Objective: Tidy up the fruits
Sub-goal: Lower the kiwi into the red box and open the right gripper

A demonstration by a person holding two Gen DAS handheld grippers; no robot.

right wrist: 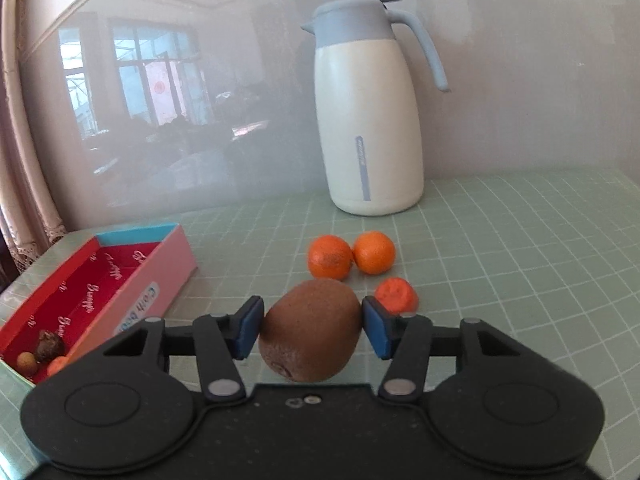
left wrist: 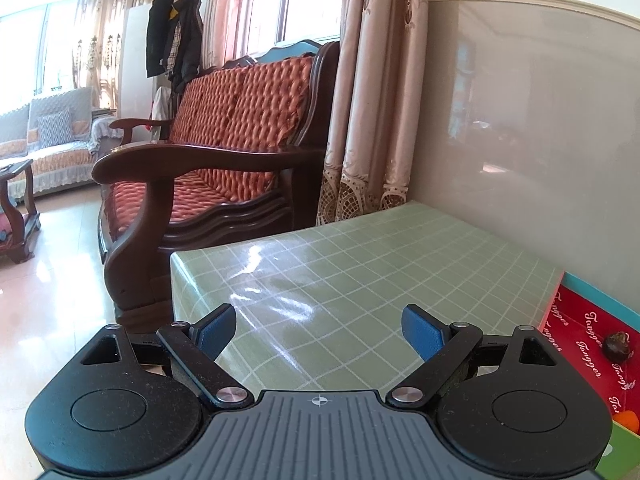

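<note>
- In the left wrist view, a sofa (left wrist: 224, 152) with orange cushions stood on the floor, left of the table (left wrist: 360, 272).
- The left tool (left wrist: 320, 332) hung released over the green checked table, its blue pads (left wrist: 216, 332) wide apart and nothing between them.
- At the right edge of that view lay the box (left wrist: 588, 344) with a red inside; a dark brown fruit (left wrist: 618, 345) rested in it, and a bit of orange fruit (left wrist: 628, 420) showed lower down.
- In the right wrist view, the box (right wrist: 160, 276) lay at the left on the table (right wrist: 520, 260); its outer wall was pink and its far end blue.
- In the near corner of the box sat a small pale fruit (right wrist: 27, 362), a dark wrinkled fruit (right wrist: 49, 346) touching it, and a part of an orange one (right wrist: 58, 364).
- The right tool (right wrist: 312, 330) was grasping the kiwi (right wrist: 312, 330), one blue pad pressed on each side of it; I could not tell if the kiwi touched the table.
- Behind the kiwi, two mandarins (right wrist: 330, 257) lay touching each other on the table.
- A third orange fruit (right wrist: 397, 294) lay just right of the kiwi, near the right pad.
- A white jug (right wrist: 370, 120) with a blue lid stood upright at the wall, well behind the fruits.
</note>
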